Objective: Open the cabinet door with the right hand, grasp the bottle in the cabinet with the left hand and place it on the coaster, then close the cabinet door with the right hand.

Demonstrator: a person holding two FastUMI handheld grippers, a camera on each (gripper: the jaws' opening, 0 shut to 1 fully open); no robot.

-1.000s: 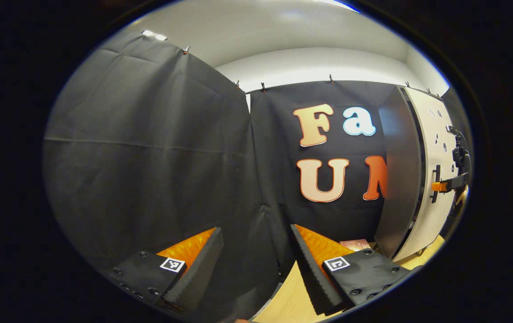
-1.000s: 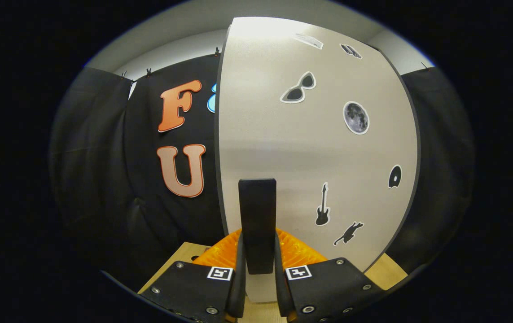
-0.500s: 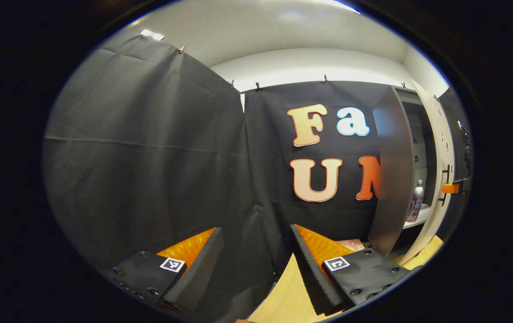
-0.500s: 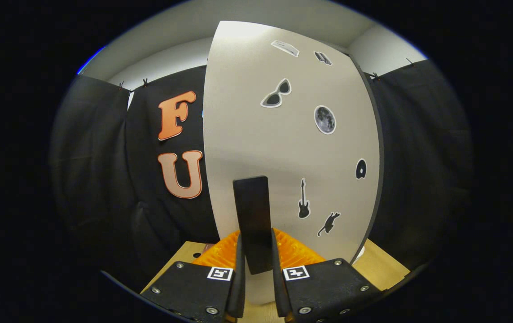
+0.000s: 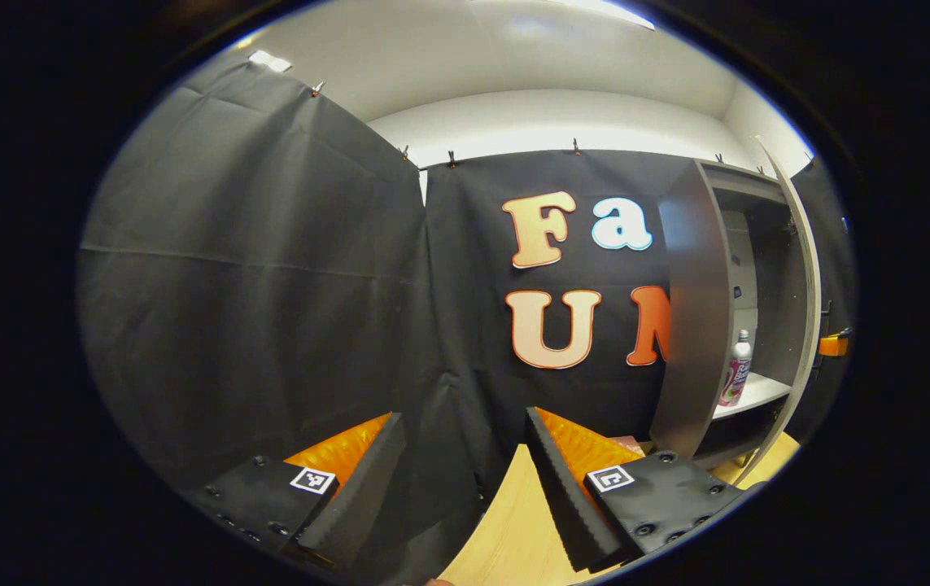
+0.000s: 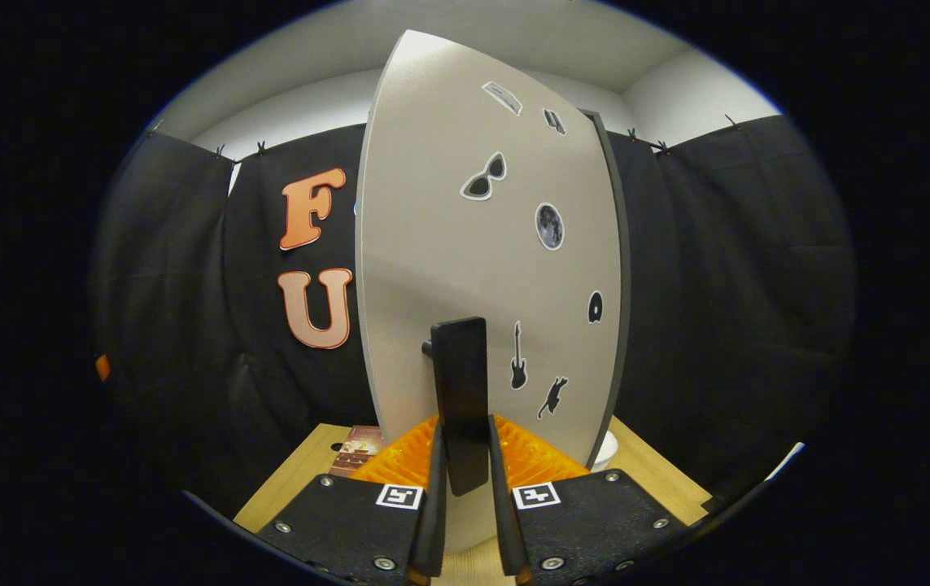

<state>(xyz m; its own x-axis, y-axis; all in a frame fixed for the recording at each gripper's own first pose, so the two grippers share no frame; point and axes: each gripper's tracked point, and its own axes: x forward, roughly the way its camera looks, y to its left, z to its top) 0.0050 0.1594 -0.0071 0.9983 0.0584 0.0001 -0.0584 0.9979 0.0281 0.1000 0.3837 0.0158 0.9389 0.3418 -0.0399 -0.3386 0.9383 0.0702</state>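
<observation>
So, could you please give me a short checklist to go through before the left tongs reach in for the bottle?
1. Cabinet door swung open enough to expose the shelf: ok.
2. Right tongs shut on the door handle, holding the door: ok.
3. Bottle upright on the cabinet shelf: ok.
4. Left tongs open and empty, ready to grasp: ok.
5. Left tongs aimed at the bottle: not ok, it sits far to the right of their line.
6. Coaster free to receive the bottle: cannot tell.
</observation>
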